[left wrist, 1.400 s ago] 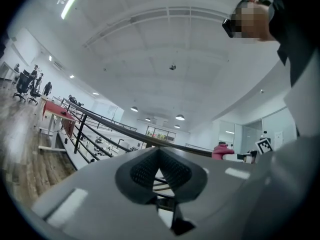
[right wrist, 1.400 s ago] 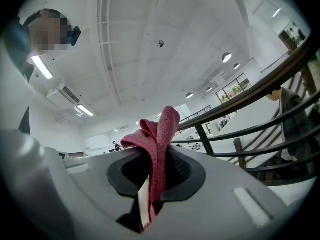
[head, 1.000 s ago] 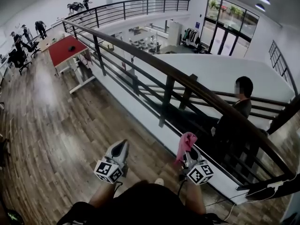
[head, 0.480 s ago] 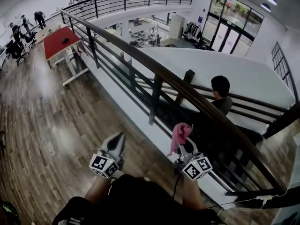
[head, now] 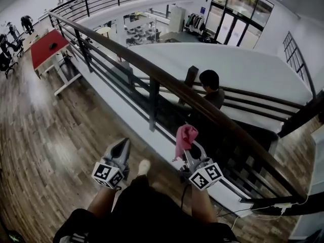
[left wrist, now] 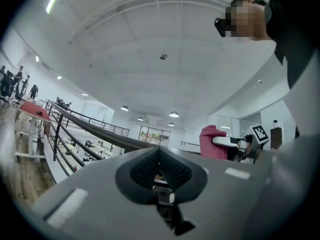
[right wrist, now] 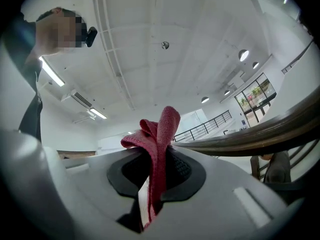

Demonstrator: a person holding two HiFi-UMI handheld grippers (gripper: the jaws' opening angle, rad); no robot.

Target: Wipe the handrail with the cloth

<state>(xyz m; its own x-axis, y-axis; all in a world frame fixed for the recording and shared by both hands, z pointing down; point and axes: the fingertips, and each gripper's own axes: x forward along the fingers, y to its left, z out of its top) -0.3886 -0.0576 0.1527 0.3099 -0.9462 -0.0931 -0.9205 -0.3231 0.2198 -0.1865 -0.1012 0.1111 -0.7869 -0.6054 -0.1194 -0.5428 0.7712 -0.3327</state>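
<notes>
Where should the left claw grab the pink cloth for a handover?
Grip the pink cloth by its bunched top, free above the right claw, coming from the left; the rest is pinched in its shut jaws. The left claw is shut: open first.

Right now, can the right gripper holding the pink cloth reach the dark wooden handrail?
Probably yes. The right gripper, fingers shut on the pink cloth, is close beside the dark wooden handrail, and nothing stands between them.

L gripper [head: 122, 146] is sitting low w/ jaws together, empty; R gripper [head: 190, 149] is pinching the cloth [head: 185, 134], both pointing fwd.
</notes>
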